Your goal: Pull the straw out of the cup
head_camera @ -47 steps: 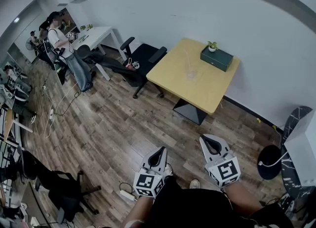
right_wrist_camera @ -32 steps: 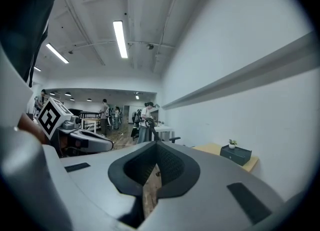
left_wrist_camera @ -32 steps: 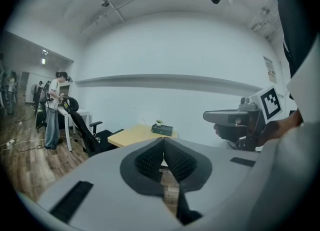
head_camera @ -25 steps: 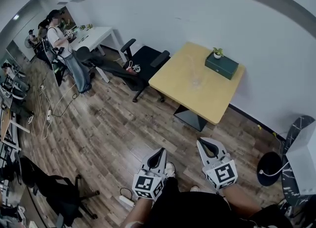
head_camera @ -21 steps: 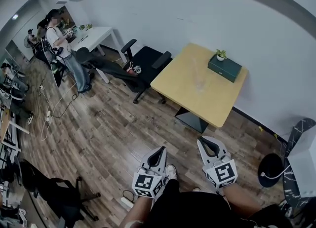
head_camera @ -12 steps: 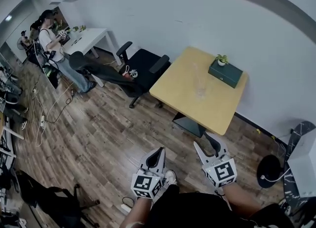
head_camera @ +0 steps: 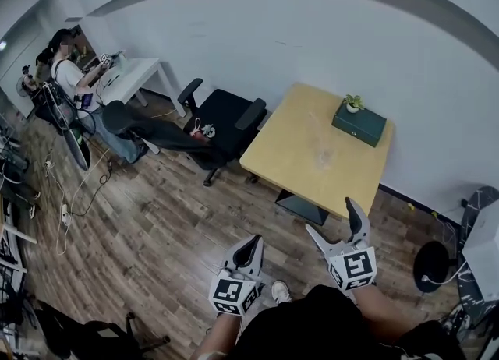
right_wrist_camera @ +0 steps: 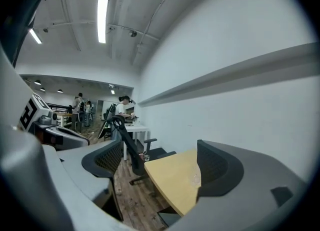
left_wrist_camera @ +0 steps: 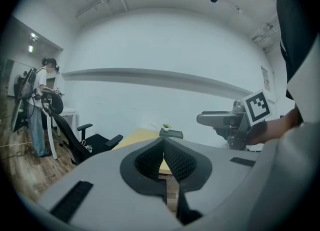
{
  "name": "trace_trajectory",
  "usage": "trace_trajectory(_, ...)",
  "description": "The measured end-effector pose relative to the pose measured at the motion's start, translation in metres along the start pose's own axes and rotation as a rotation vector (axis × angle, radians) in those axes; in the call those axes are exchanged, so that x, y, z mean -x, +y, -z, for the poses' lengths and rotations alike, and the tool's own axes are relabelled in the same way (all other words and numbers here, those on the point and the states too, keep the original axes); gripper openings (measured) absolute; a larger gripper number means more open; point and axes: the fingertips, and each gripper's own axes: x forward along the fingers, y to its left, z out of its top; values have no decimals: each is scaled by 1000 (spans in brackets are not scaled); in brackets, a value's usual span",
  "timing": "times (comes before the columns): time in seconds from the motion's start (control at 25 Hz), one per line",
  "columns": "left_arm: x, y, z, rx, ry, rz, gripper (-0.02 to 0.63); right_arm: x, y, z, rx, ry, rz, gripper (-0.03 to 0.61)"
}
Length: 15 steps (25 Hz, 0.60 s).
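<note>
A clear cup (head_camera: 323,155) with a faint clear straw stands on the yellow table (head_camera: 288,148), far ahead of both grippers. In the right gripper view the cup (right_wrist_camera: 196,178) shows small on the table (right_wrist_camera: 167,177), next to the right jaw. My right gripper (head_camera: 335,220) is held over the floor short of the table's near edge; its jaws are opening, with nothing between them (right_wrist_camera: 160,167). Lower to the left, my left gripper (head_camera: 255,240) is shut and empty, its pads meeting (left_wrist_camera: 163,143). The straw is too faint to make out in both gripper views.
A dark green box (head_camera: 359,124) with a small plant sits at the table's far corner. A black office chair (head_camera: 222,121) stands left of the table. A person sits at a white desk (head_camera: 132,74) far left. A white wall runs behind the table; a black round base (head_camera: 430,262) is right.
The view has moved across the wood floor toward the table. My right gripper's jaws, shut before, have spread apart. The left gripper stays shut.
</note>
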Motion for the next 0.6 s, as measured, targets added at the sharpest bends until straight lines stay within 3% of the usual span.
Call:
trace_trajectory(0.36, -46, 28, 2, 10, 28, 28, 20, -45, -30, 20, -30, 53, 27, 595)
trace_trajectory(0.6, -99, 46, -6, 4, 48, 40, 19, -90, -67, 33, -51, 89, 42, 597)
